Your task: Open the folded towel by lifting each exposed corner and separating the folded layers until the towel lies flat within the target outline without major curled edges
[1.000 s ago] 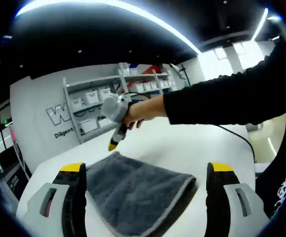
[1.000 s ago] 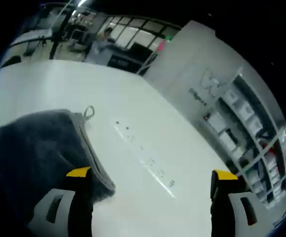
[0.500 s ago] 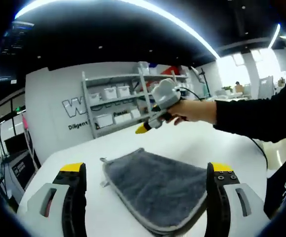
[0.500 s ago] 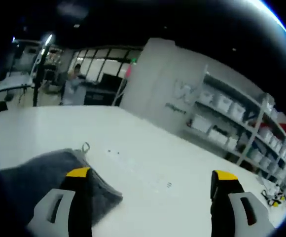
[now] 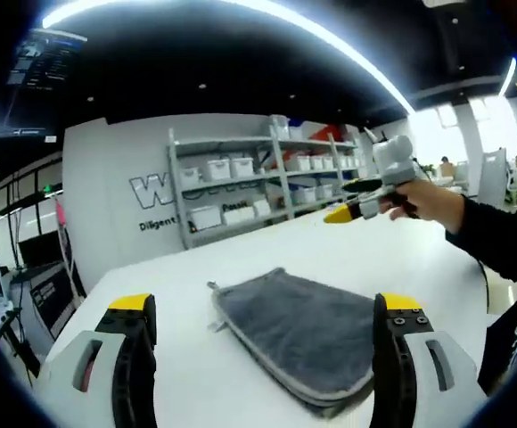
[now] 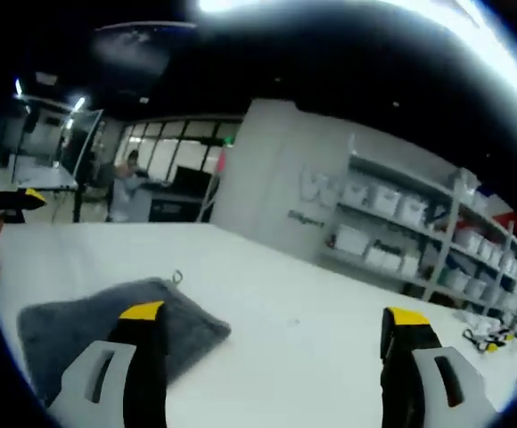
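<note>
Between the wide-apart left gripper (image 5: 263,357) jaws, folded grey towel (image 5: 299,334), untouched on white table (image 5: 187,294).

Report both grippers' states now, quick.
Left gripper: open, holding nothing, above the towel.
Right gripper: open, holding nothing.
</note>
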